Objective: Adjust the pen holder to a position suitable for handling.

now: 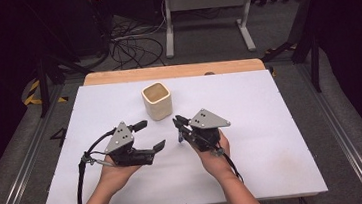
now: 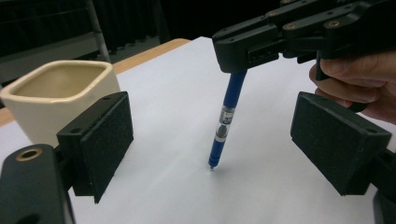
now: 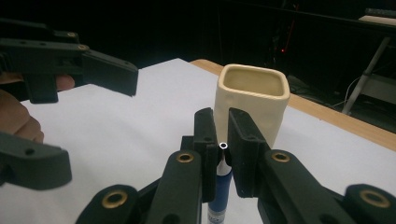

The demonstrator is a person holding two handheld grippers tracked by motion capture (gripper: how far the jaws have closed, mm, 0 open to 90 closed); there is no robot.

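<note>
A blue pen stands almost upright, its tip touching the white table sheet. My right gripper is shut on the pen's top end; in the high view the right gripper sits right of centre, with the pen just under its jaws. My left gripper is open, its two pads spread wide on either side of the pen without touching it. A cream square cup stands upright behind both grippers, also seen as the cup straight ahead of the right jaws.
The white sheet lies on a wooden table whose far edge shows behind the cup. Beyond the table are floor cables and a white frame leg. Open sheet lies to the right and left of the hands.
</note>
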